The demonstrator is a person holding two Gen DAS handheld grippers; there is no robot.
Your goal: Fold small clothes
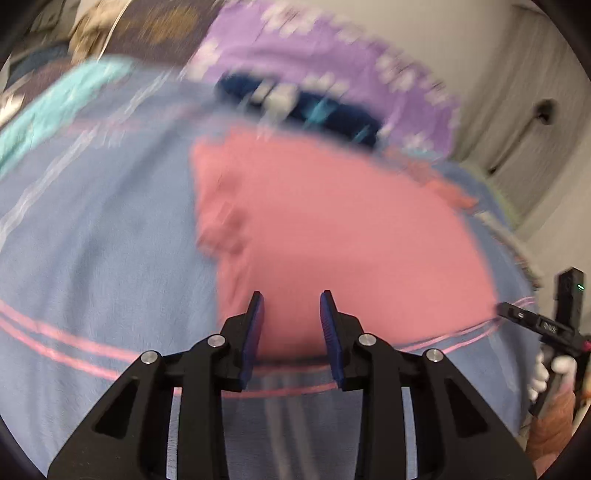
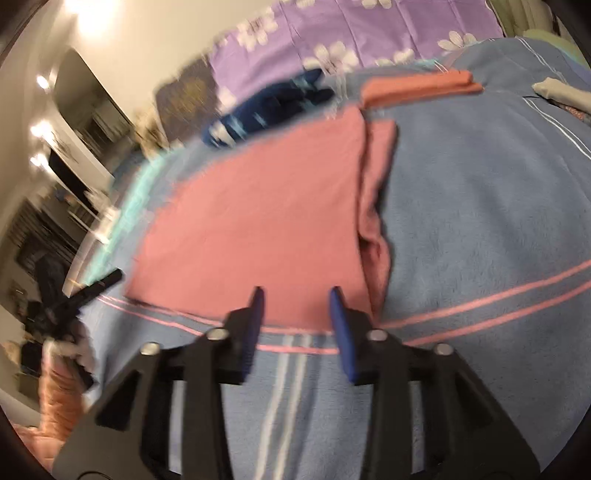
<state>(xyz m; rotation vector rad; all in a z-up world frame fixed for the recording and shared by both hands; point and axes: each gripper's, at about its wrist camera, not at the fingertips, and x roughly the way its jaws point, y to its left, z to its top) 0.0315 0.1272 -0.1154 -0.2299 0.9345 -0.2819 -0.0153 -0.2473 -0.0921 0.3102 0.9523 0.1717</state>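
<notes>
Blue blanket (image 2: pixel 480 206) bears pink cloth (image 2: pixel 258 221), navy garment (image 2: pixel 266 107) beyond.

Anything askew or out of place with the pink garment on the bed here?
Mostly tidy. The pink garment lies flat on the blue blanket, but a bunched strip along its right edge sticks out past the top fold, so that side looks uneven. Both views are motion-blurred.

Pink garment (image 2: pixel 258 221): soft matt cloth, lying smooth. Blue blanket (image 2: pixel 480 229) beneath it is showing a fuzzy, fleecy nap with woven pink stripes. Left gripper (image 1: pixel 291 325) and right gripper (image 2: pixel 297 321): matt black plastic arms, shiny metal pivot pins, blue ribbed rubbery pads (image 1: pixel 255 332). Purple sheet (image 2: pixel 332 33): thin printed cotton-like cloth.
</notes>
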